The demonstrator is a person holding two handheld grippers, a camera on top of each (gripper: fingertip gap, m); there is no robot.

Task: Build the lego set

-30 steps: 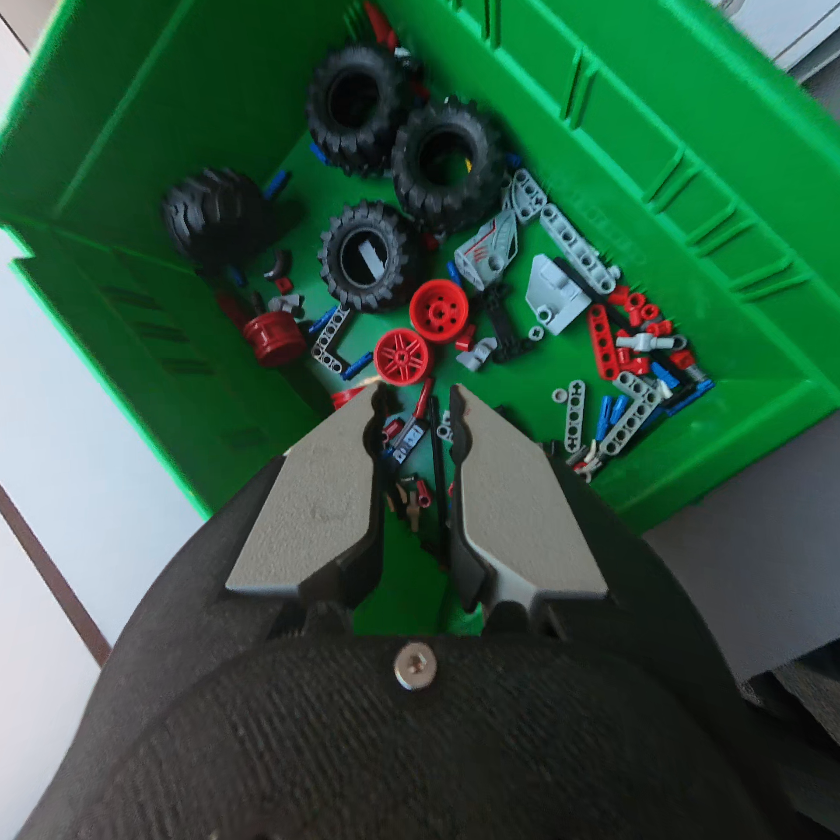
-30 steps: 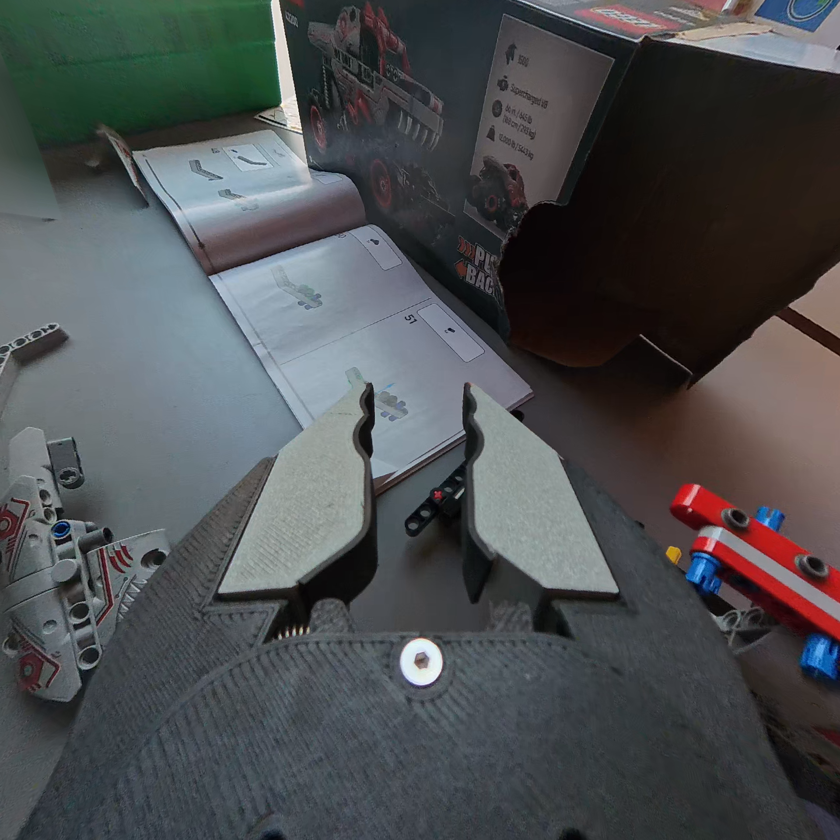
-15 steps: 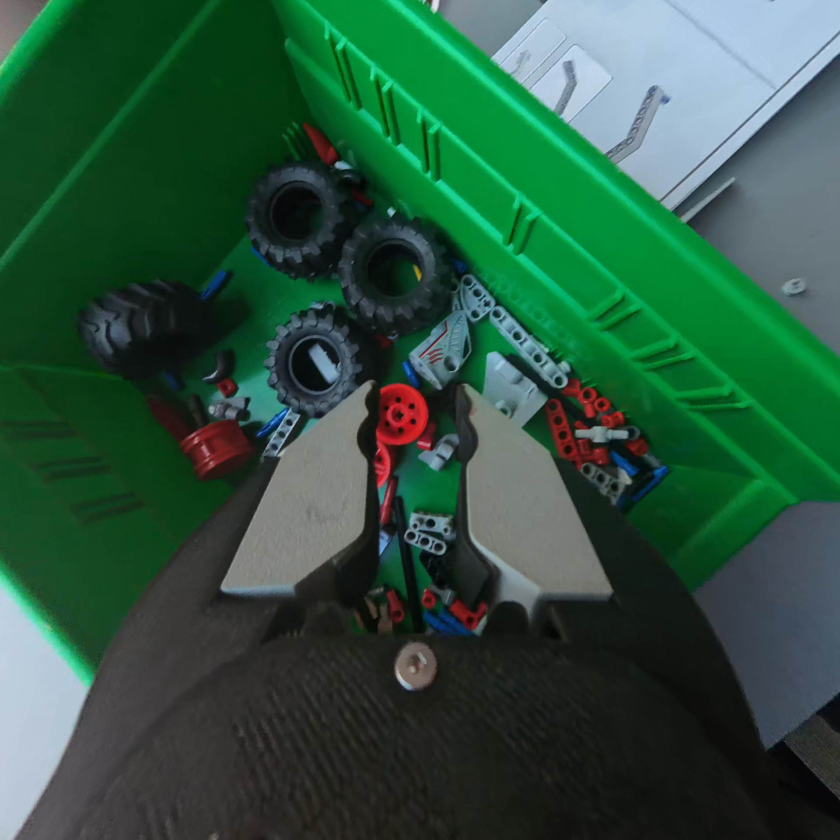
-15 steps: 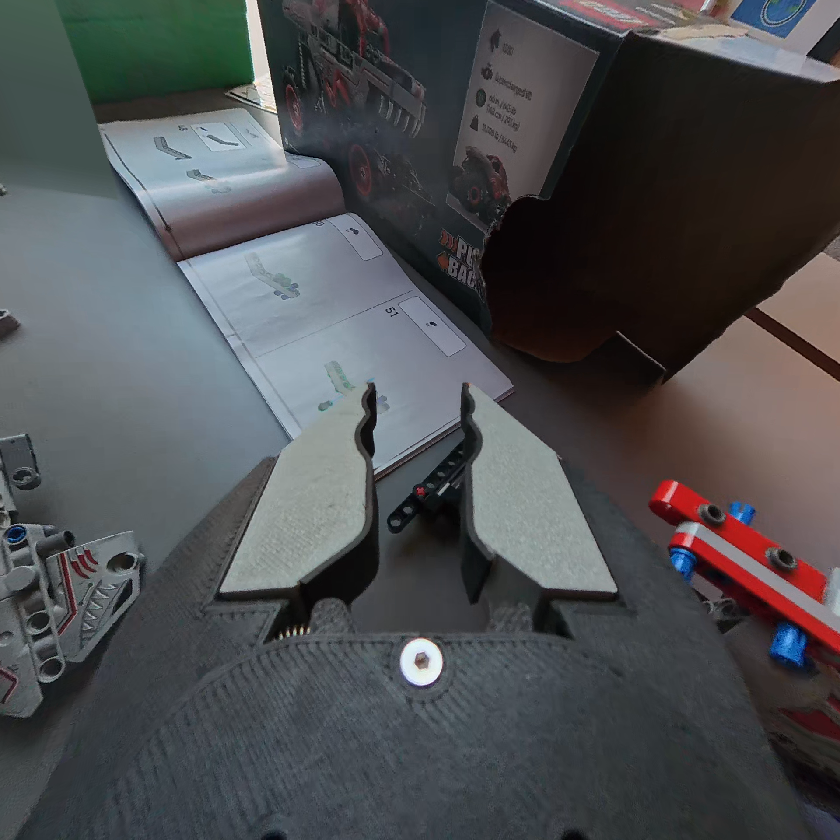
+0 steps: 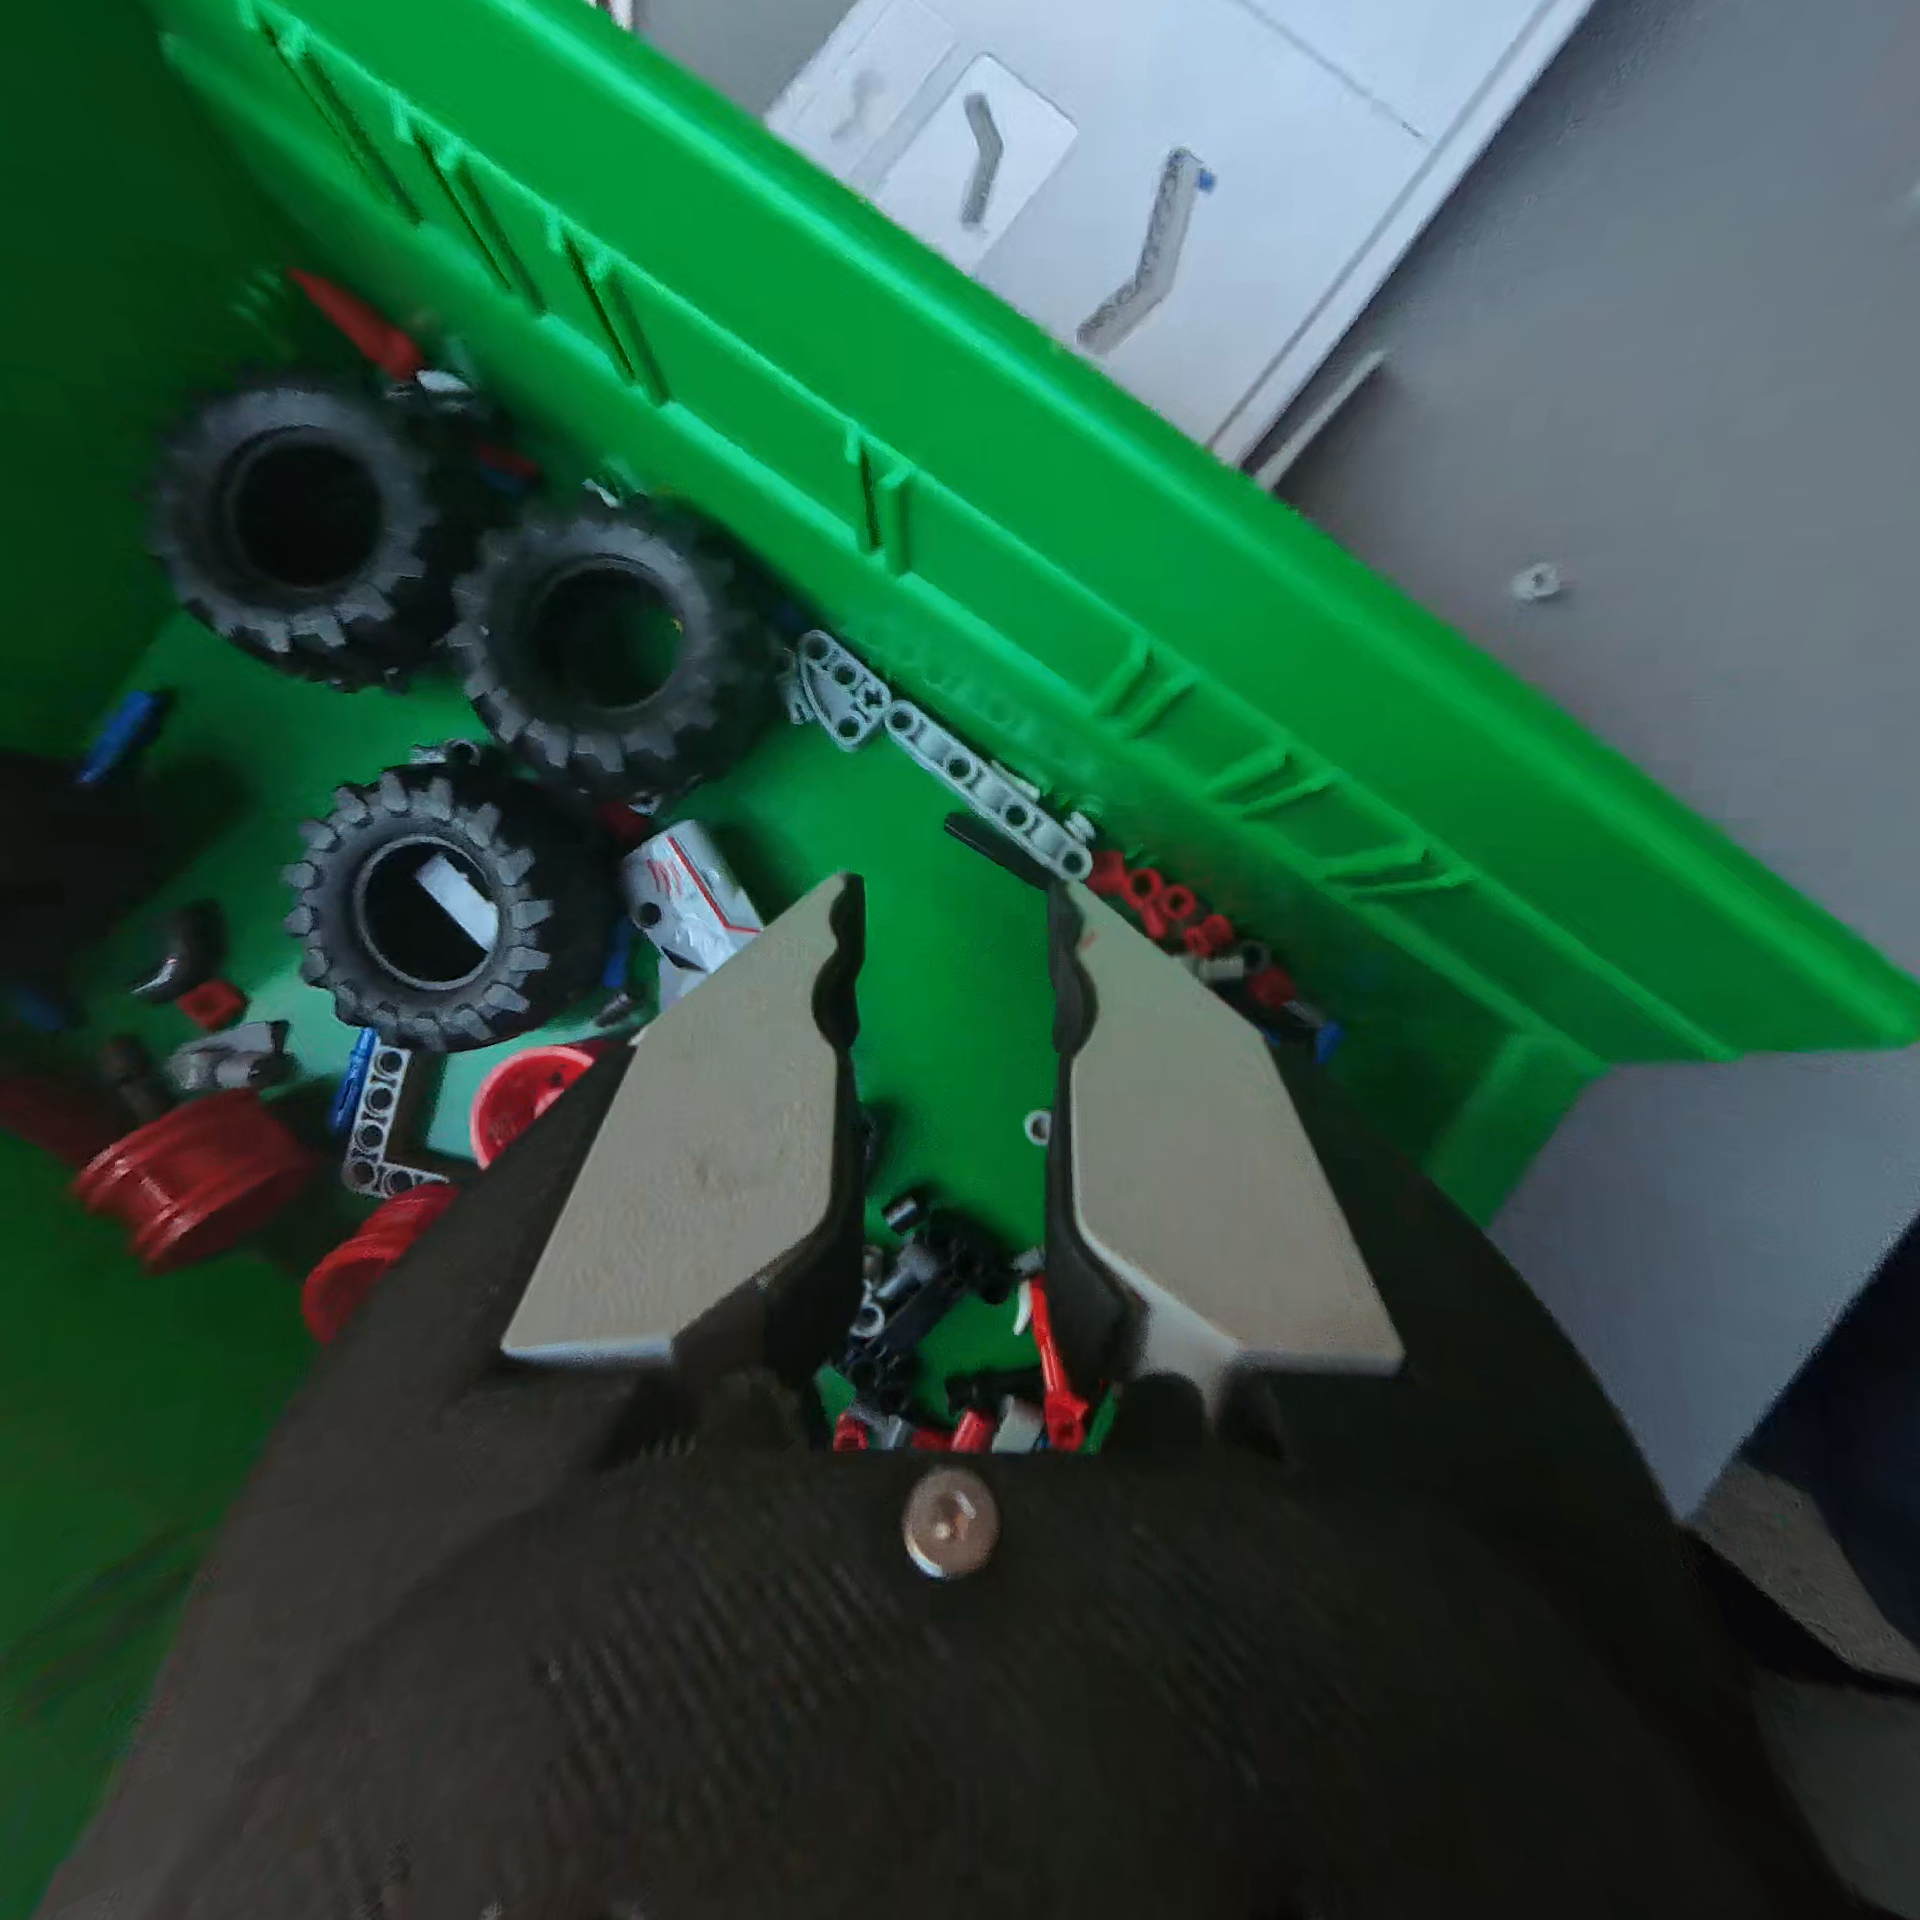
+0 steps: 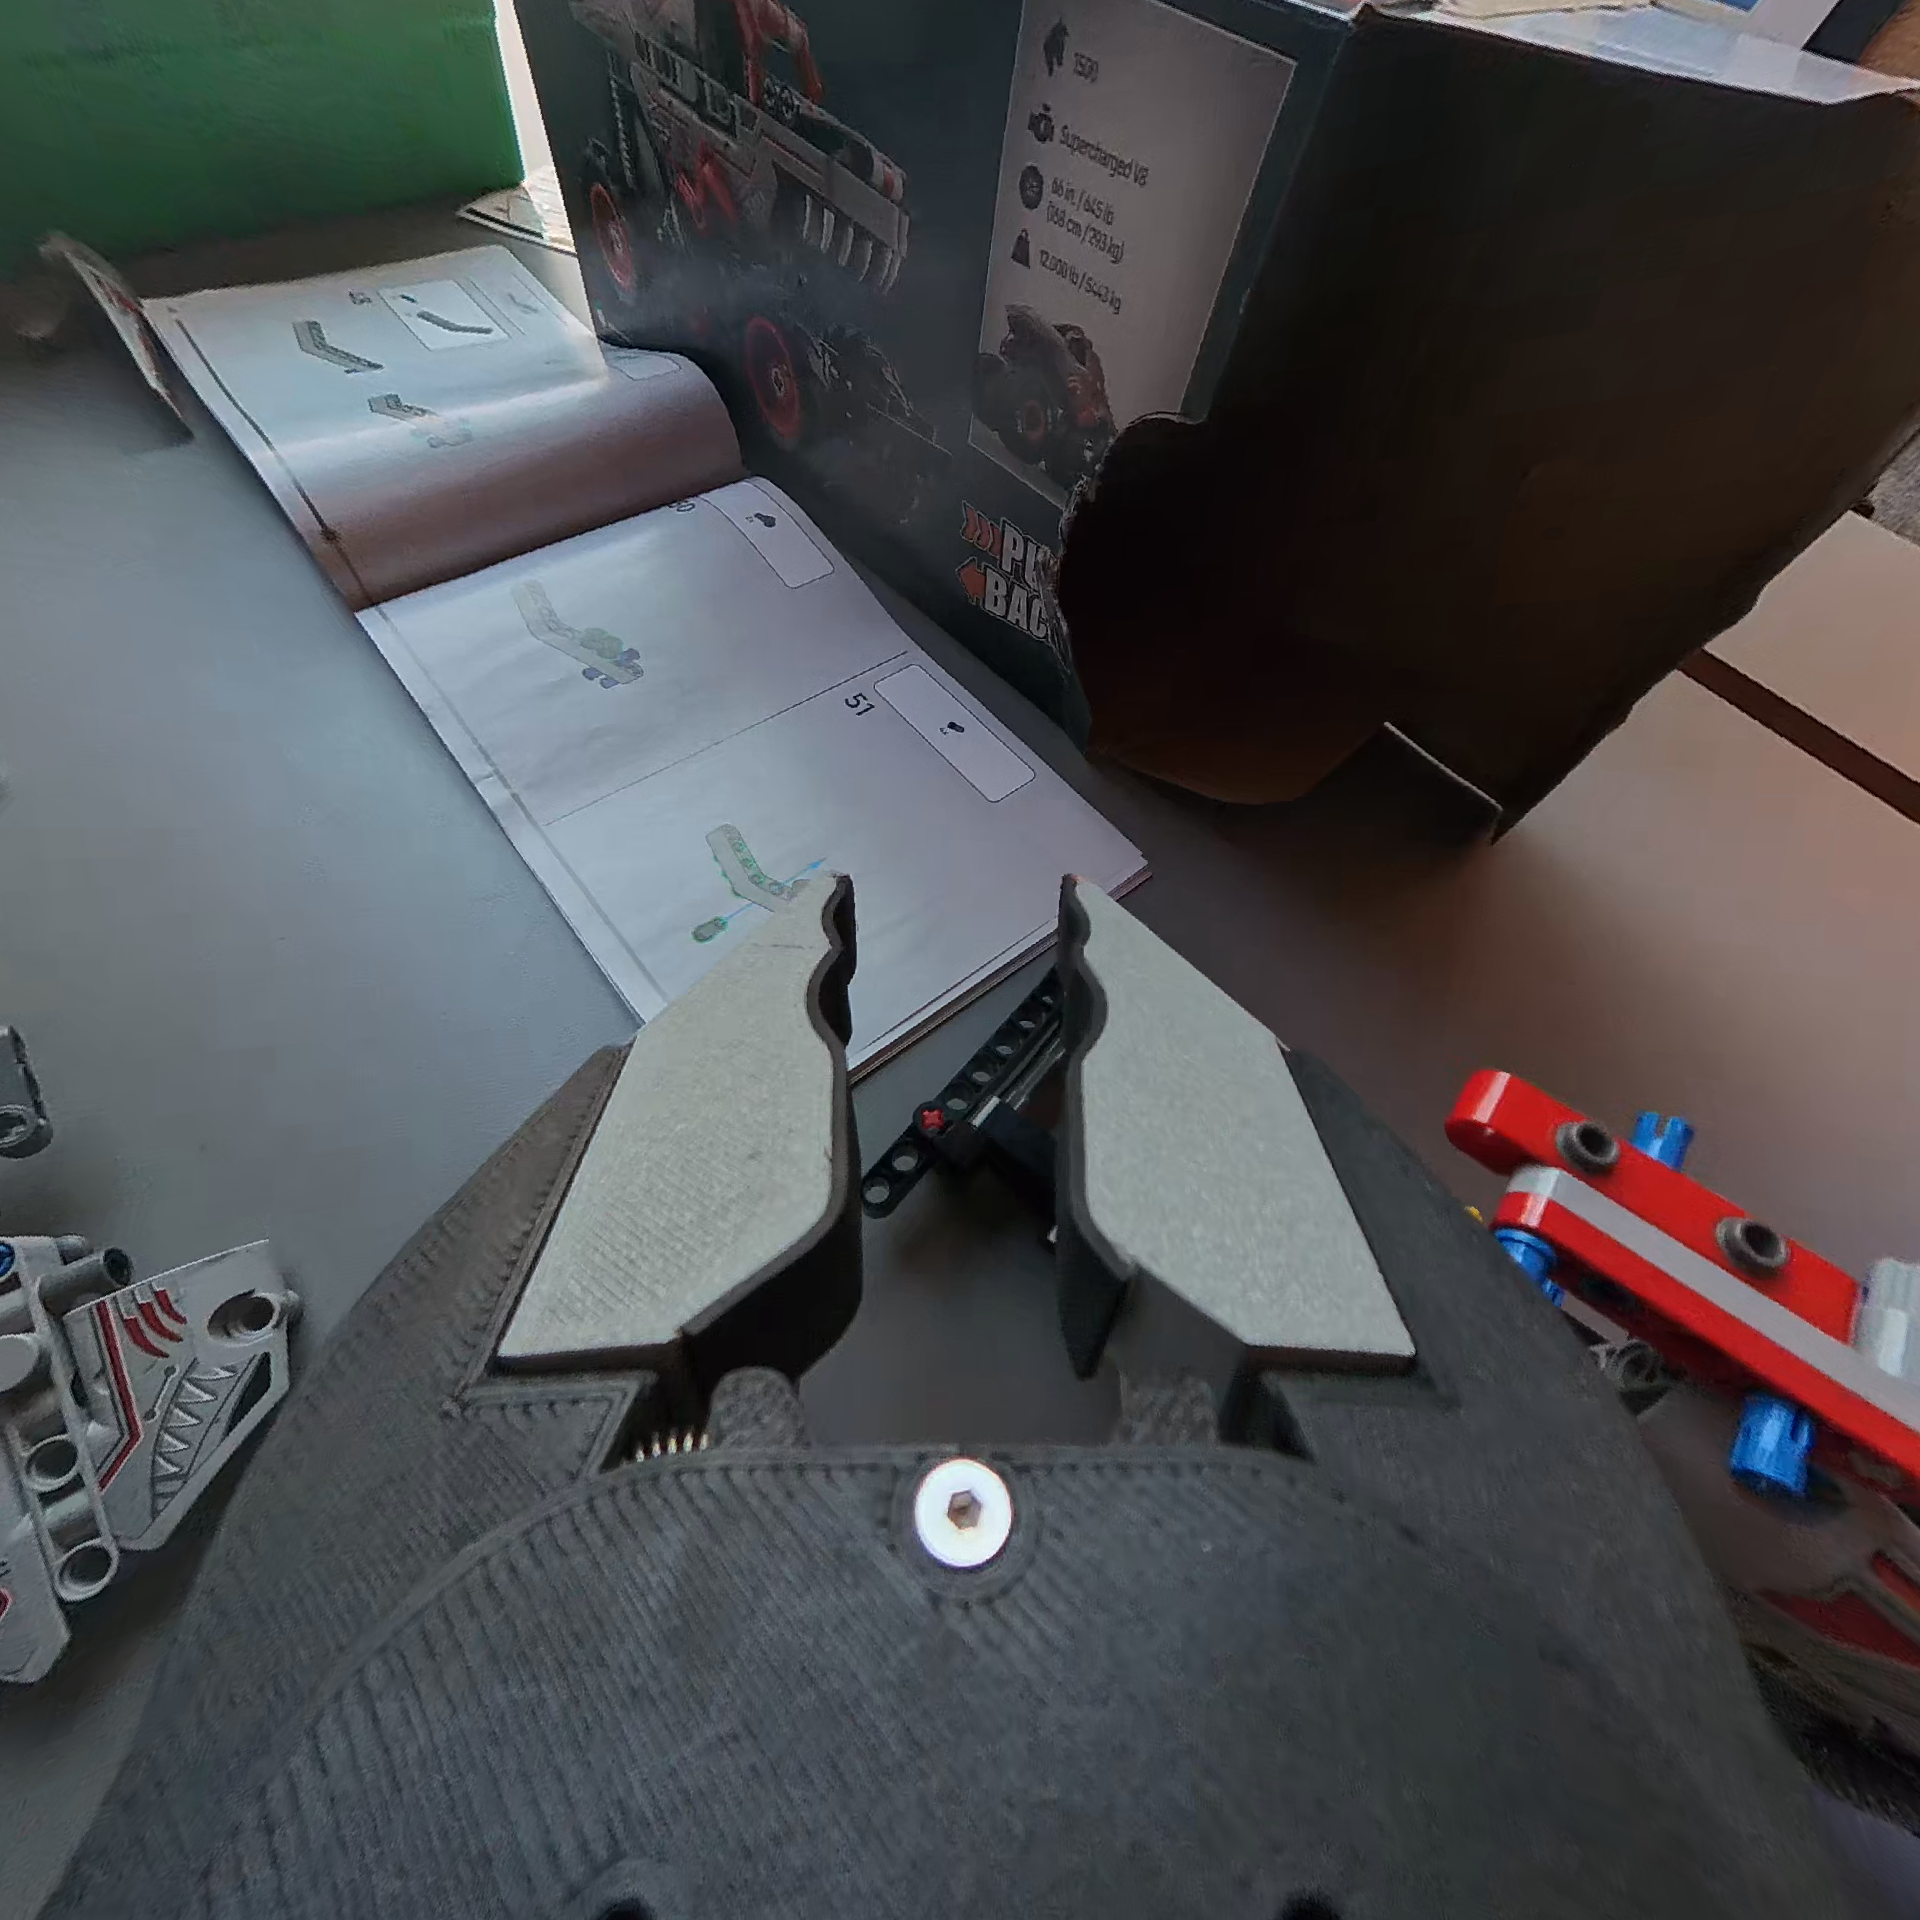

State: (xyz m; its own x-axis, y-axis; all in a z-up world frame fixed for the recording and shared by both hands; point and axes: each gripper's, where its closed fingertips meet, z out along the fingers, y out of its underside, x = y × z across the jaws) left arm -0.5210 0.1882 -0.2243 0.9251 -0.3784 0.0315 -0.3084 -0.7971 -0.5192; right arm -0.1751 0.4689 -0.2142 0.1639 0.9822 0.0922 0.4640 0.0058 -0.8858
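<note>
My left gripper (image 5: 954, 904) is open and empty, low inside a green bin (image 5: 1039, 540) of loose Lego parts. Black tyres (image 5: 426, 914) and red wheel hubs (image 5: 187, 1179) lie to its left. A long grey beam (image 5: 982, 784) lies just beyond its tips, by the bin wall. Small red, black and blue pins (image 5: 935, 1309) lie between its fingers. My right gripper (image 6: 956, 899) is open and empty above the grey table. A black beam assembly (image 6: 966, 1117) lies under it at the edge of the open instruction booklet (image 6: 727, 727).
The set's dark box (image 6: 1299, 364) stands behind the booklet. A red and white assembly with blue pins (image 6: 1704, 1278) lies at the right, a grey printed panel assembly (image 6: 125, 1392) at the left. The booklet (image 5: 1122, 166) also shows beyond the bin wall. Spacing between my two grippers at the tips: around 45 cm.
My left gripper has moved forward and to the right over the bin's parts, toward the wall with the grey beam. My right gripper has shifted slightly and stays open.
</note>
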